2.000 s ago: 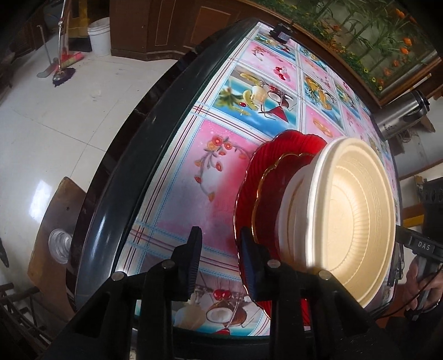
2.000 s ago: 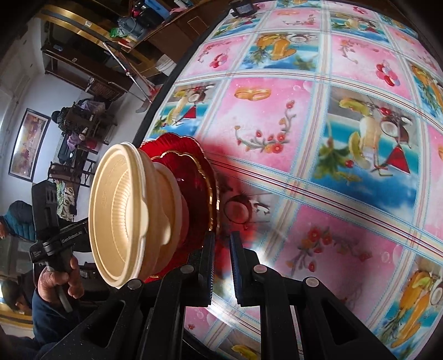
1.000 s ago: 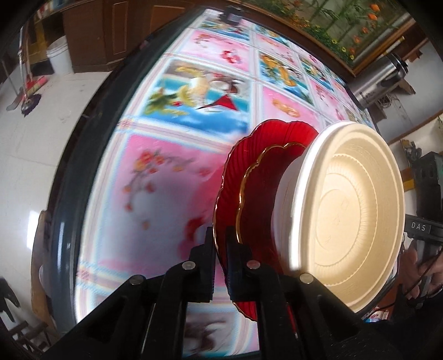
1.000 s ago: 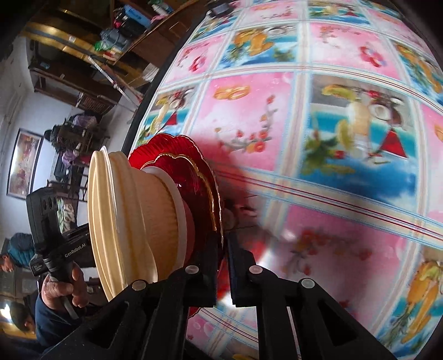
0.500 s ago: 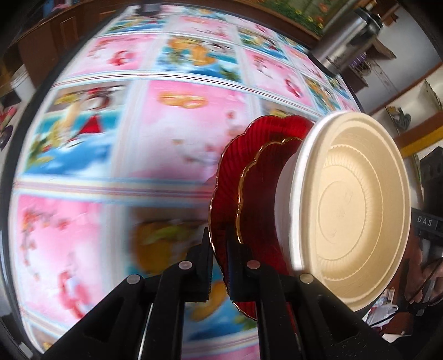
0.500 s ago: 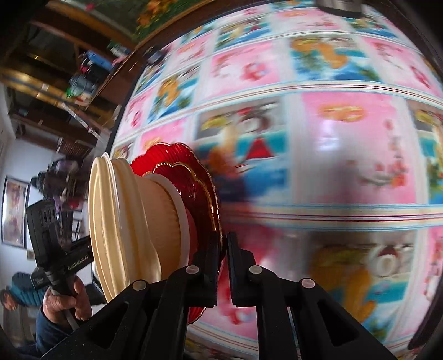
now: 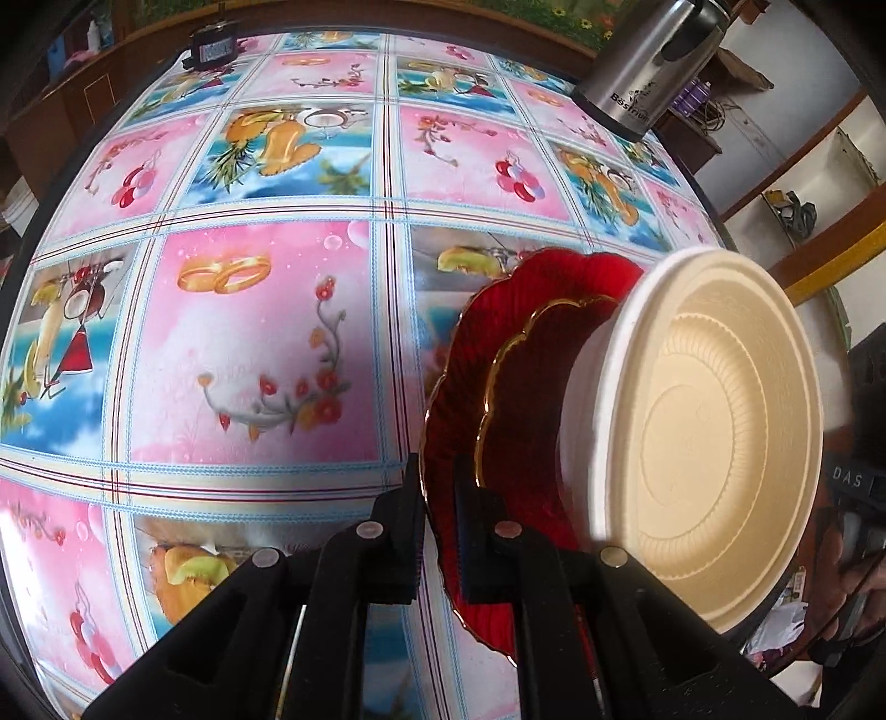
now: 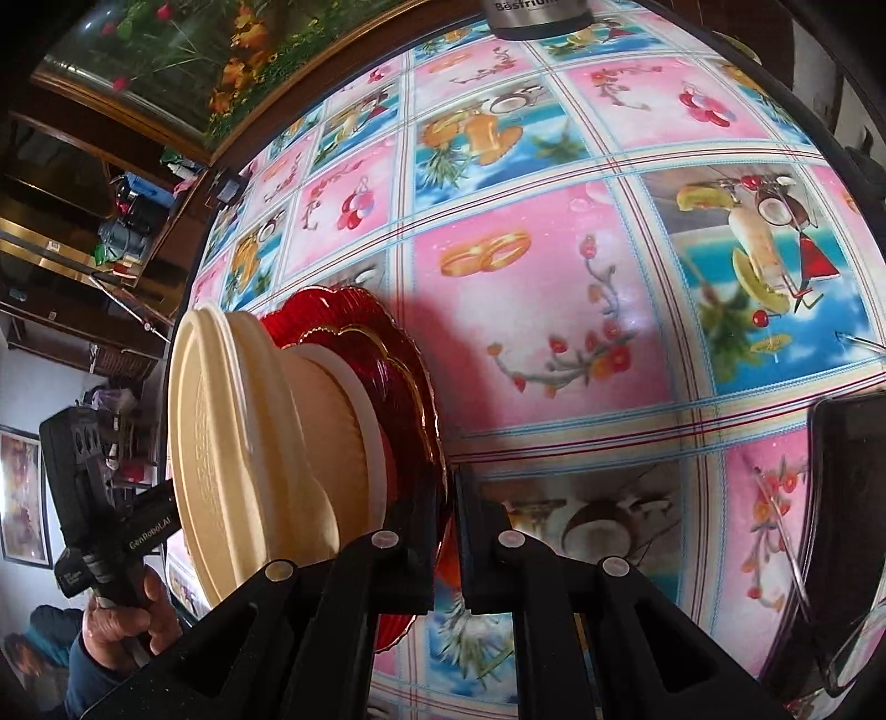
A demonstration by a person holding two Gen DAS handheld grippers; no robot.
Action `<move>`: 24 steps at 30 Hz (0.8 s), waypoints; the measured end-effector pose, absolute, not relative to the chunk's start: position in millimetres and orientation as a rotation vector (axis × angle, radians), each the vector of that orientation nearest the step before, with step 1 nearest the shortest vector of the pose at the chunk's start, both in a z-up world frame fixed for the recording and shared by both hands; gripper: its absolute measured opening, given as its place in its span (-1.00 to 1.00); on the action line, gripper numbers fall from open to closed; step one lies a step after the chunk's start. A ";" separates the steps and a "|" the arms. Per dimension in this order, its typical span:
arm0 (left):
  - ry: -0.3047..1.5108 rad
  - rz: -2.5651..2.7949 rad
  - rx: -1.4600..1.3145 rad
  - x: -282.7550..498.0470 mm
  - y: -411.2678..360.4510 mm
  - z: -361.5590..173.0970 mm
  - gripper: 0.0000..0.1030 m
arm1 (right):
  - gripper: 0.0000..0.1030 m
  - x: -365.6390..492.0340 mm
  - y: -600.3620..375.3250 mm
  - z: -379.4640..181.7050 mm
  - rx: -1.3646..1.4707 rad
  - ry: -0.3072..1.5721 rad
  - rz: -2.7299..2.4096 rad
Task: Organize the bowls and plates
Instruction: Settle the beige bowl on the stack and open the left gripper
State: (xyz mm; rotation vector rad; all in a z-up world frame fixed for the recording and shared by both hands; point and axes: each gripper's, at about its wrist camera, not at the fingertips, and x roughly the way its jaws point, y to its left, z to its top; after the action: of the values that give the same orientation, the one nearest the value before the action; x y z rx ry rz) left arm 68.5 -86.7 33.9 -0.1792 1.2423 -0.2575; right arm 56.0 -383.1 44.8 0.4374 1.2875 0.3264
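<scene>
So the count first: two red plates and what looks like two cream bowls, all in one stack. The big red plate (image 7: 459, 387) with the wavy rim is at the bottom, a smaller red plate (image 7: 531, 399) with a gold edge sits on it, then the cream bowls (image 7: 714, 443), which show up nested from the side in the right wrist view; can't swear there isn't a third in there.

Two grippers, one on each side of the stack. The left gripper (image 7: 438, 531) has its fingers clamped on the rim of the big red plate, and the right gripper (image 8: 446, 545) is pinched on the opposite rim of the same plate (image 8: 410, 376). The person's hand (image 8: 124, 612) shows in the right view, wrapped round the left tool's handle.

The stack hangs over the table (image 7: 249, 343), near one edge of it, and whether it touches is hard to tell. The table has a glossy cloth of pink and blue squares with fruit, rings and flowers, and a dark rim. One steel flask (image 7: 637, 72) stands at the far edge, and a small black box (image 7: 213, 47) at another far edge. There's a flower mural (image 8: 183, 55) on the wall behind and wooden shelves (image 8: 72, 232) off to the side.

The middle of the cloth is bare.
</scene>
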 end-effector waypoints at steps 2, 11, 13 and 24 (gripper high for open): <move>1.236 -0.259 -0.190 67.5 -85.2 33.5 -0.87 | -0.87 55.7 -386.3 43.4 0.451 1.288 0.328; 1.235 -0.241 -0.181 54.9 -84.1 32.1 -0.87 | -0.86 52.2 -382.3 43.0 0.436 1.301 0.349; 1.234 -0.231 -0.187 50.8 -82.5 31.9 -0.87 | -0.86 50.7 -379.7 42.5 0.429 1.306 0.354; 1.226 -0.236 -0.167 21.6 -82.1 32.2 -0.85 | -0.86 30.3 -376.3 40.9 0.425 1.321 0.366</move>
State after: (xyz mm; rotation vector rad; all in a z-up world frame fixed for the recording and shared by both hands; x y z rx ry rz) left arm 21.6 -82.1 32.2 -0.1666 1.2262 -0.2360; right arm 30.3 -376.3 40.9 0.4255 1.3214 0.3660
